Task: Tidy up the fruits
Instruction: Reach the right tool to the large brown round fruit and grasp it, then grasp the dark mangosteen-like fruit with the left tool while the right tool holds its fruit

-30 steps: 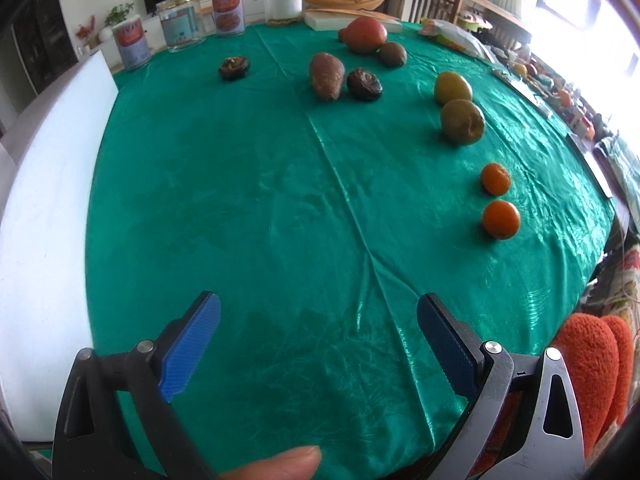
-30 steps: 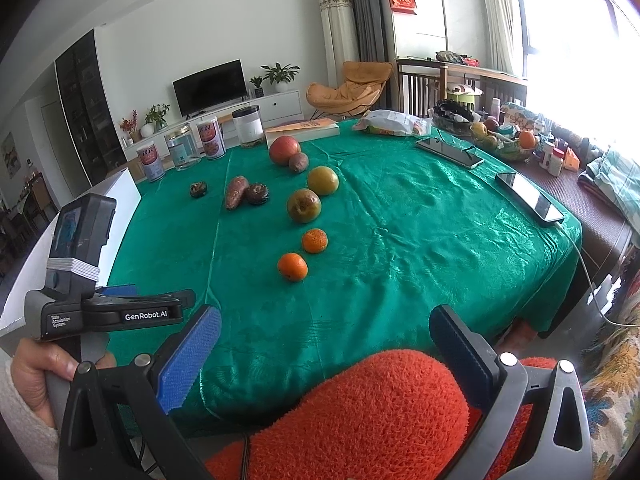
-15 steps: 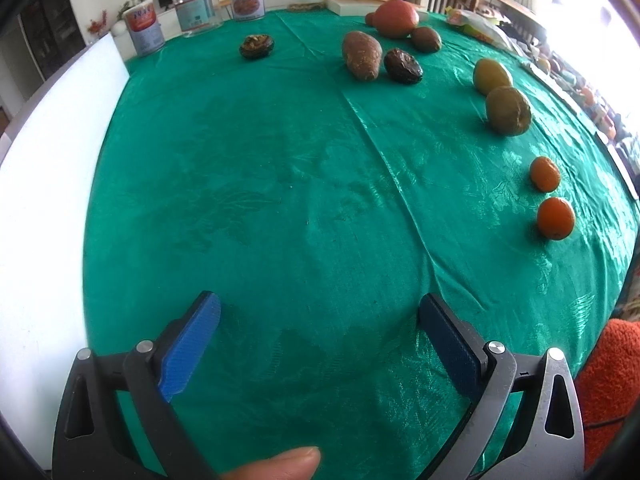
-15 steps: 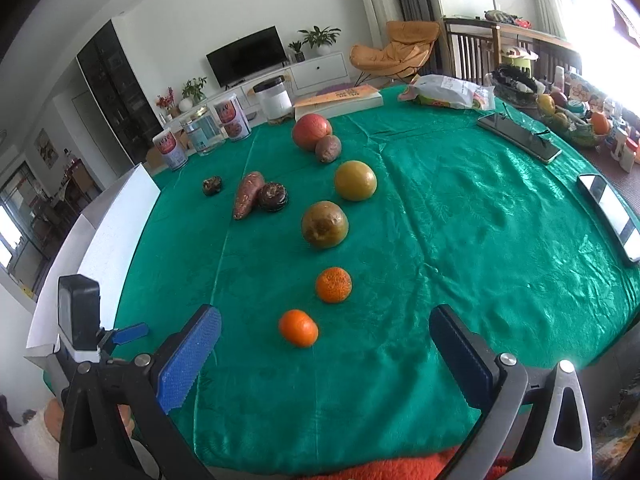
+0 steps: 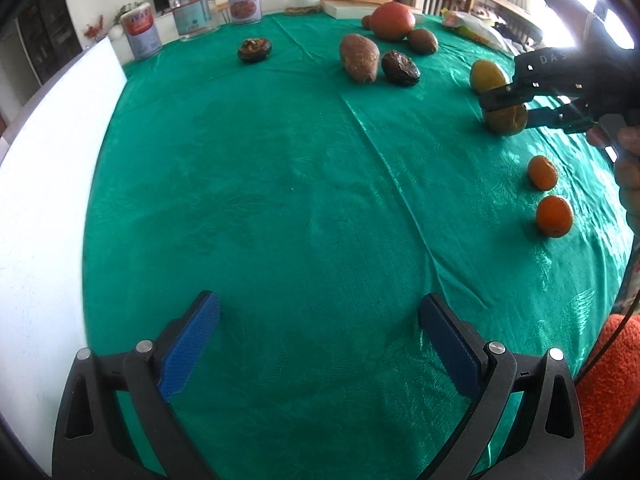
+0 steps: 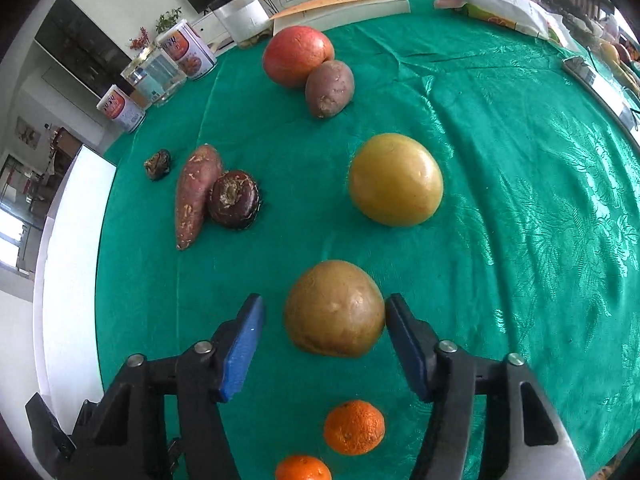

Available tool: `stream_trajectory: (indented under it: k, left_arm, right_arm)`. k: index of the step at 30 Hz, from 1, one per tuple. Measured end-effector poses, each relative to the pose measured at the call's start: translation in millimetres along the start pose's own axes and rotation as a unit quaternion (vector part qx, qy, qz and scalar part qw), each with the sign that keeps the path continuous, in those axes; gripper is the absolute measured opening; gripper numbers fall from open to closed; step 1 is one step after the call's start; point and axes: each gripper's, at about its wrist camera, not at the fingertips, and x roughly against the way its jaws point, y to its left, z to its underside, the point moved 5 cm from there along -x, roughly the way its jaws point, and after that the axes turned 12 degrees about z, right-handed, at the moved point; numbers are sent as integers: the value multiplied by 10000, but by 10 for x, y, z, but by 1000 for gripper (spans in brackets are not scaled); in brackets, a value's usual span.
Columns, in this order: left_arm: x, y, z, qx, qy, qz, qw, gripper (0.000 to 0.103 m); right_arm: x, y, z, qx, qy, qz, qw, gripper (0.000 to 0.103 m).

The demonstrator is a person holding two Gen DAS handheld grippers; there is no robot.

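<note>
On the green tablecloth, the right gripper stands wide open around the brownish fruit at 6 o'clock, its right pad touching or nearly so, the yellow fruit beyond at 12 o'clock, while the left gripper hangs wide open, holding nothing.

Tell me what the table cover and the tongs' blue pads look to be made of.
Table cover: looks like glossy green fabric or plastic-coated cloth; it shines, creases, and carries a woven leaf pattern.
Blue pads on the right tongs: probably rubber or soft plastic; matte, finely ribbed texture.
</note>
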Motion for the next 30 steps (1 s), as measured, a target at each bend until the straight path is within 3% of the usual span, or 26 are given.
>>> stream_trajectory:
  k: [5,8,10,15,19,25,30]
  left_arm:
    - [-17,7,-34,-13,-20,11,10000,101]
    - [-42,52,-146,41,261,132,9996,99]
    - [31,121,-316,218,108,247,9994,99]
    - [353,287,-1139,478,-710,287,9959,99]
    - [200,718,-1830,1291,-1172,429,9838,99]
    - [-605,1162,-2257,1902,-445,560,9791,97]
    - [-896,1155,-2435,1777,-246,524,9824,97]
  right_arm:
    - [146,-207,135,-321,-438,-195,9983,49]
    - [313,-384,280,-457,-776,-192,9958,49]
    - [432,-546,386,-599,-1034,-96,9928,49]
    - [599,-855,669,-1038,-1455,-120,9838,49]
    - [788,-938,732,-1316,-1808,-347,9741,49]
    - [846,-857,816,-1194,-1882,-414,9740,49]
    - [842,-761,820,-938,-1905,-279,9768,49]
